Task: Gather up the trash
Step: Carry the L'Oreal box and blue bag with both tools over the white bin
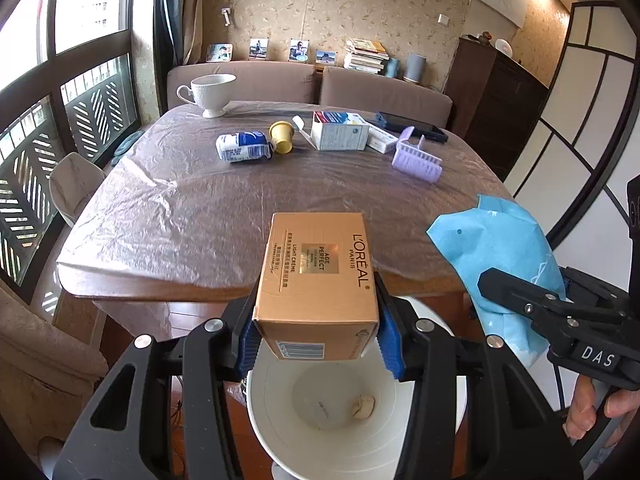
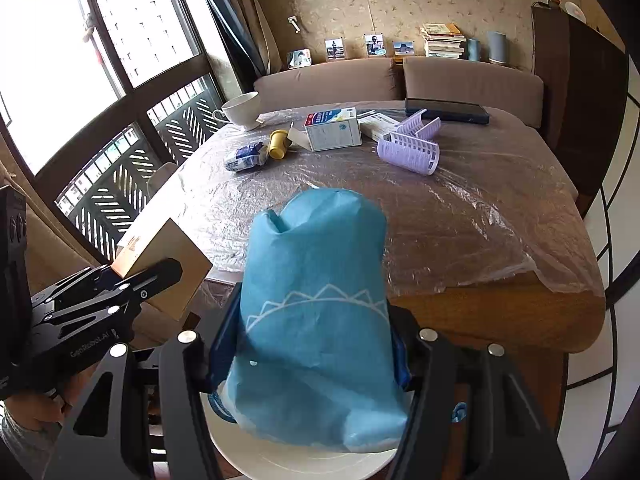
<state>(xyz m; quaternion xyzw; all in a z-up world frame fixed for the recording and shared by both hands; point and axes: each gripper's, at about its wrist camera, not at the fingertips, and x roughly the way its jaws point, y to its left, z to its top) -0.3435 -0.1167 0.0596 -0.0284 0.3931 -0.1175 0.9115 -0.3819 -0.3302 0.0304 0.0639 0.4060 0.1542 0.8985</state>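
Both grippers loaded above the white bin, off the table's near edge.

Left wrist: left gripper point(image 1: 316, 332) clenched a tan cream box point(image 1: 318, 276) over the bin point(image 1: 280, 420), with a crumpled scrap point(image 1: 363, 405) lying on its bottom. Right wrist: right gripper point(image 2: 308, 360) clenched a blue paper bag point(image 2: 316, 320); a white-blue carton point(image 2: 334, 132) stood near the table's point(image 2: 480, 216) far edge.

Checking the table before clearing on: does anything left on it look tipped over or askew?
Yes. The yellow cup lies on its side beside the crumpled blue-and-white packet. The white carton has its flap hanging open. The purple ribbed holders lie toppled. The teacup stands upright.
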